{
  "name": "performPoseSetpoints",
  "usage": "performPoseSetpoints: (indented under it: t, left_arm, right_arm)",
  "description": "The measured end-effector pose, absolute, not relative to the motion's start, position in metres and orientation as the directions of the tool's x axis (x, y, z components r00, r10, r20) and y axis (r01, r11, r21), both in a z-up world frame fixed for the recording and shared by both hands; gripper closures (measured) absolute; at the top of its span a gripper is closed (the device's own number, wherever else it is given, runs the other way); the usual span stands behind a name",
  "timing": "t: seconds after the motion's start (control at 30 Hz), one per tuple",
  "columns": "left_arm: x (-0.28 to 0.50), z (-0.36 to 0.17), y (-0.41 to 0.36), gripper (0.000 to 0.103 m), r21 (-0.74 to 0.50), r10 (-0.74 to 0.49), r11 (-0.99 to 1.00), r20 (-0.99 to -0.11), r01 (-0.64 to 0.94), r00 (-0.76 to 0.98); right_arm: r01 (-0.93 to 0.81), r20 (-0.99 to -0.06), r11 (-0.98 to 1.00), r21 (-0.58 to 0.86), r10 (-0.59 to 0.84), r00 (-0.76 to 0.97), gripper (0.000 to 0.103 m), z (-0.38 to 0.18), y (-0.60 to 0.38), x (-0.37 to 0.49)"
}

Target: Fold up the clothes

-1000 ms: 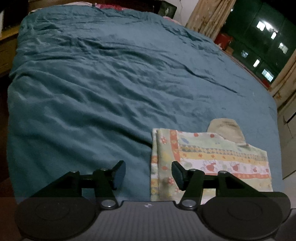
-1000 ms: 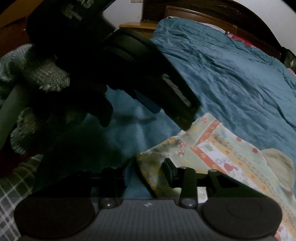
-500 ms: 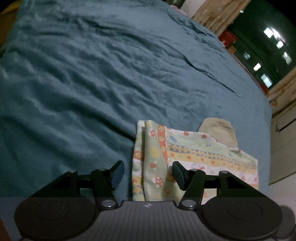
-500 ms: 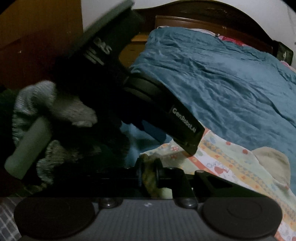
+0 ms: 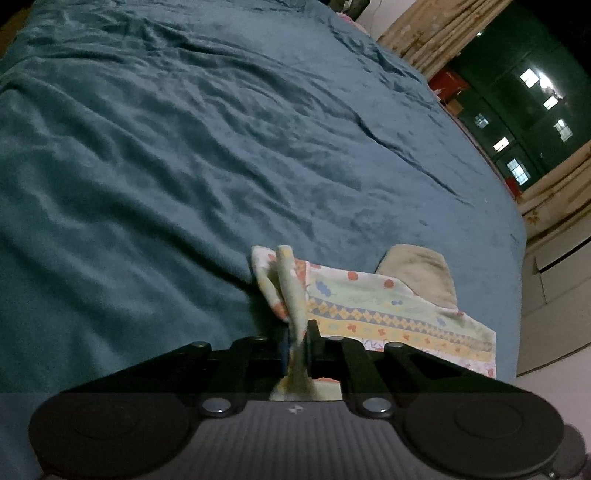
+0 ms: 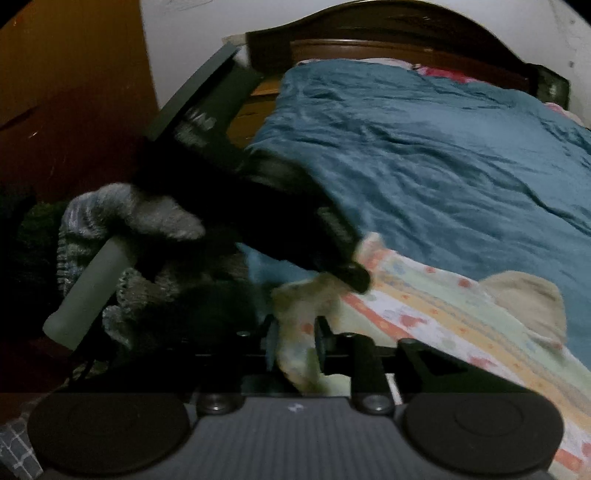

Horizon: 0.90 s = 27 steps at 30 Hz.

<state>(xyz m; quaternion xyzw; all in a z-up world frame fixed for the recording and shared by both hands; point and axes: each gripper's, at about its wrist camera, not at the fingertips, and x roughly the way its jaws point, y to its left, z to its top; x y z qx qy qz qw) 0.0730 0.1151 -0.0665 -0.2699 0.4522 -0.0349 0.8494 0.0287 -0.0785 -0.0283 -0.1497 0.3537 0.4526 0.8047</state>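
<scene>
Both tongs have closed since the earlier frames: the left tongs, wide open a second ago, now pinch the near edge of the patterned garment, and the cloth bunches upward between their tips. In the right wrist view the right tongs are clamped on a rumpled corner of the same garment at lower centre, where before they only straddled it. The garment lies on the blue bedcover, lower right of centre in the left view, with its beige hood lying flat at the far edge. Just above the right tongs, the left gripper body crosses the frame, held by a hand in a grey knitted glove. A dark wooden headboard spans the top. Curtains frame a dark window in the left view's upper right.
</scene>
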Motion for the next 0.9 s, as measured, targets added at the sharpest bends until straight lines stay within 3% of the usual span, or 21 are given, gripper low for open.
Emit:
performPoseSetpoints:
  t: [0.3,0.4,0.57,0.6,0.67,0.9]
  left_arm:
    - [0.075,-0.069,0.108,0.093,-0.449,-0.27,0.875,-0.765,-0.183,0.584]
    - [0.076,-0.069,0.108,0.092,-0.442,-0.266,0.878,-0.769,-0.183,0.581]
    - [0.077,-0.07,0.107,0.091,-0.427,-0.26,0.887,-0.774,-0.175,0.577]
    - [0.077,-0.07,0.107,0.091,-0.423,-0.258,0.889,-0.776,-0.172,0.576]
    - [0.077,-0.07,0.106,0.091,-0.414,-0.254,0.895,-0.778,-0.165,0.574]
    - [0.078,-0.067,0.101,0.093,-0.387,-0.242,0.911,-0.779,-0.14,0.579]
  right_arm:
    - [-0.63,-0.727,0.776,0.017,0.443,0.525,0.079,-0.03,-0.167,0.059]
    - [-0.517,-0.73,0.856,-0.008,0.348,0.588,0.068,-0.037,-0.201,0.079]
    - [-0.359,-0.738,0.934,-0.005,0.239,0.631,0.066,-0.05,-0.246,0.101]
    - [-0.331,-0.741,0.944,0.009,0.229,0.632,0.065,-0.053,-0.254,0.105]
    - [-0.282,-0.746,0.958,0.057,0.229,0.626,0.053,-0.058,-0.265,0.113]
    - [-0.206,-0.749,0.96,0.189,0.277,0.602,0.053,-0.069,-0.275,0.125]
